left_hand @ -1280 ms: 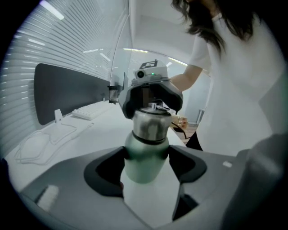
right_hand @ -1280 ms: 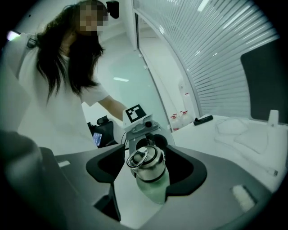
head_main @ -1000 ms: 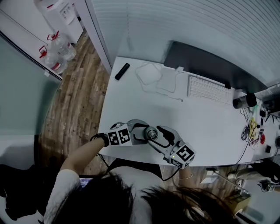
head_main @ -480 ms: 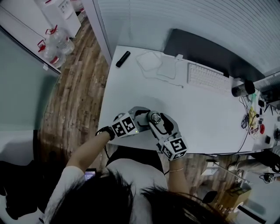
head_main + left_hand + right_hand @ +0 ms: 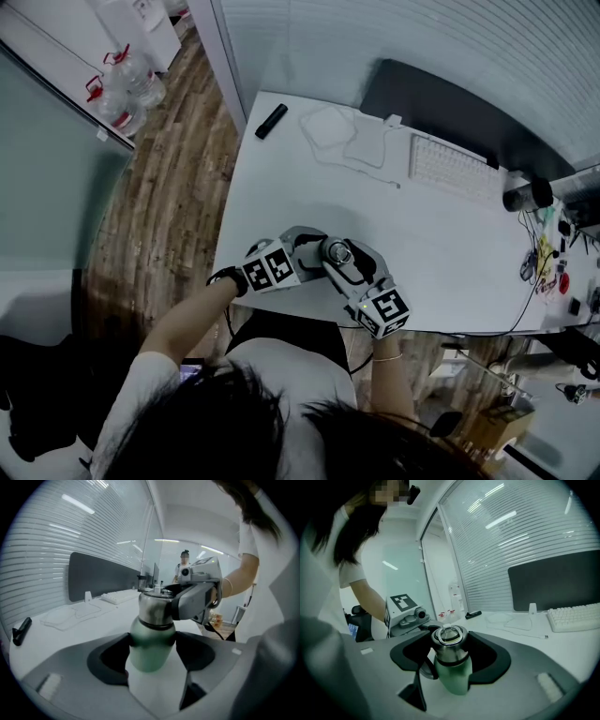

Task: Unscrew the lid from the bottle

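Note:
A green bottle [image 5: 151, 644] with a steel lid [image 5: 155, 607] stands near the front edge of the white table [image 5: 441, 253]. My left gripper [image 5: 152, 654] is shut on the green body, low down. From the other side my right gripper [image 5: 450, 654] is shut on the steel lid [image 5: 449, 643], whose ring handle lies flat on top. The green body [image 5: 455, 678] shows below my right jaws. In the head view both grippers meet at the bottle [image 5: 338, 253], the left gripper [image 5: 298, 255] on its left and the right gripper [image 5: 361, 274] reaching in from the lower right.
A white keyboard [image 5: 456, 169] and a dark monitor [image 5: 450, 114] stand at the far side. A black remote [image 5: 271, 120] and a white pad with its cable [image 5: 328, 124] lie at the far left. Small items crowd the right end [image 5: 548, 262]. Water jugs [image 5: 127, 89] stand on the floor.
My right gripper has swung round the bottle top, first toward the person, then a little back to the right. My left gripper has kept its hold on the body.

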Demonstrator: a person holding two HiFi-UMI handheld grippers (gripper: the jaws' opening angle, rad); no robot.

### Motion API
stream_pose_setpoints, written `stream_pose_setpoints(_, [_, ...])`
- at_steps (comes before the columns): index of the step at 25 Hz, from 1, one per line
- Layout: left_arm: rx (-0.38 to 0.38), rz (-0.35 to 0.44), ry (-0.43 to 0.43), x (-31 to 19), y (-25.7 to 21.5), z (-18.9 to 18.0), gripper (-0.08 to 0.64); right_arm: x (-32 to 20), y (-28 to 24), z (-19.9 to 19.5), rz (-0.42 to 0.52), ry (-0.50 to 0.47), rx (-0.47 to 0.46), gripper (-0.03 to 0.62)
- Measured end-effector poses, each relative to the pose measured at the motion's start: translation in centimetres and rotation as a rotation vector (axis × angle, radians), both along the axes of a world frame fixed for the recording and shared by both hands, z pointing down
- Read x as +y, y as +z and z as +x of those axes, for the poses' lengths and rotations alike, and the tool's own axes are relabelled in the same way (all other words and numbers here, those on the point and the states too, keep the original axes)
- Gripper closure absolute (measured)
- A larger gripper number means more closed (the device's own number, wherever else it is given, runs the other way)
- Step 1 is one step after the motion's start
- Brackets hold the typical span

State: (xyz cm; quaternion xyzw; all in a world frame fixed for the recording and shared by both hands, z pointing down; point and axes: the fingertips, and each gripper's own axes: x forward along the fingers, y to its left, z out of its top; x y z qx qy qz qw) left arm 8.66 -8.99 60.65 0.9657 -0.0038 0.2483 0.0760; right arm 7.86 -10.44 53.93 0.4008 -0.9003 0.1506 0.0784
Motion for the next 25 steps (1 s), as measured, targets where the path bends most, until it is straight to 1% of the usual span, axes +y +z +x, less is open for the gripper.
stream_pose_setpoints(8, [-0.008, -0.008, 0.177, 0.5, 0.0, 0.0, 0.199, 0.7, -0.1, -0.4, -0.049, -0.342, -0.012, 0.341])
stream_pose_setpoints(15, [-0.019, -0.007, 0.314, 0.7, -0.1, -0.3, 0.199, 1.1, 0.1, -0.9, -0.087, -0.574, -0.020, 0.341])
stream_pose_setpoints(19, [-0.026, -0.015, 0.367, 0.8, -0.2, -0.4, 0.199, 1.2, -0.4, -1.2, -0.109, -0.647, -0.025, 0.342])
stream_pose_setpoints(25, [-0.026, -0.020, 0.375, 0.7, -0.2, -0.4, 0.198, 0.8, -1.4, -1.0, -0.111, -0.650, -0.056, 0.342])
